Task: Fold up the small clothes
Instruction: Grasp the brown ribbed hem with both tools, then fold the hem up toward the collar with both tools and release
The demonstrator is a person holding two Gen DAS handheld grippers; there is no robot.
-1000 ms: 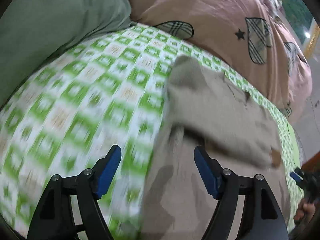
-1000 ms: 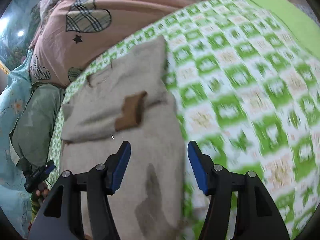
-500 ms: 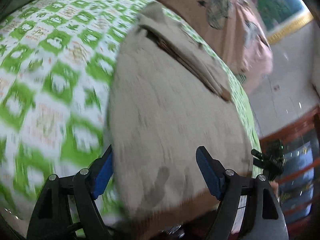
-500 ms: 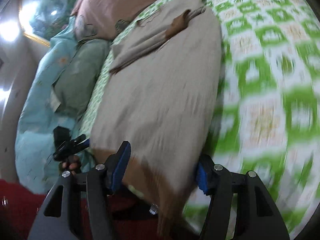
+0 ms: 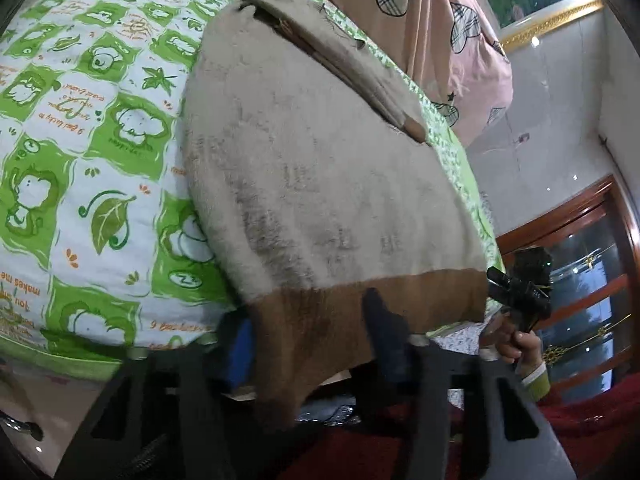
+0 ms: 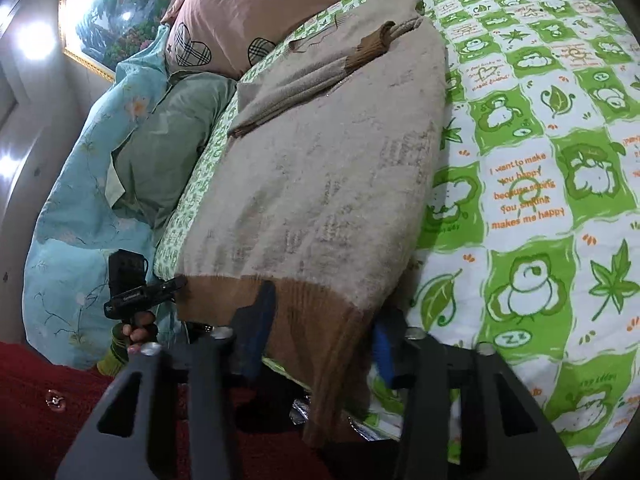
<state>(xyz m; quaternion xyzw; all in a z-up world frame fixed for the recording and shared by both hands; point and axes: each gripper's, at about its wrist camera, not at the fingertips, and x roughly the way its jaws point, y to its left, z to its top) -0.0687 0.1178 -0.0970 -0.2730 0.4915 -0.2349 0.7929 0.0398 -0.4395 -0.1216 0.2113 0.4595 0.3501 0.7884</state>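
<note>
A small beige fuzzy sweater [image 5: 320, 168] with a brown ribbed hem [image 5: 320, 320] lies on the green-and-white patterned bed sheet [image 5: 80, 160], its sleeves folded across the far end. The hem hangs over the bed's near edge. My left gripper [image 5: 308, 344] is open, its jaws on either side of the hem's left corner. In the right wrist view the sweater [image 6: 332, 184] shows the same way, and my right gripper [image 6: 320, 332] is open around the hem's [image 6: 320, 320] right corner. Each gripper also shows small in the other's view.
A pink quilt with plaid hearts [image 5: 420, 20] lies at the bed's head. A green pillow [image 6: 168, 148] and a light blue floral blanket [image 6: 80, 200] lie left of the sweater. A red carpet [image 6: 40, 400] is below the bed edge. A wooden-framed glass door [image 5: 580, 280] stands at right.
Both grippers moved back and down from over the sweater's body to its brown hem at the bed edge. The jaws now straddle the hem corners.
</note>
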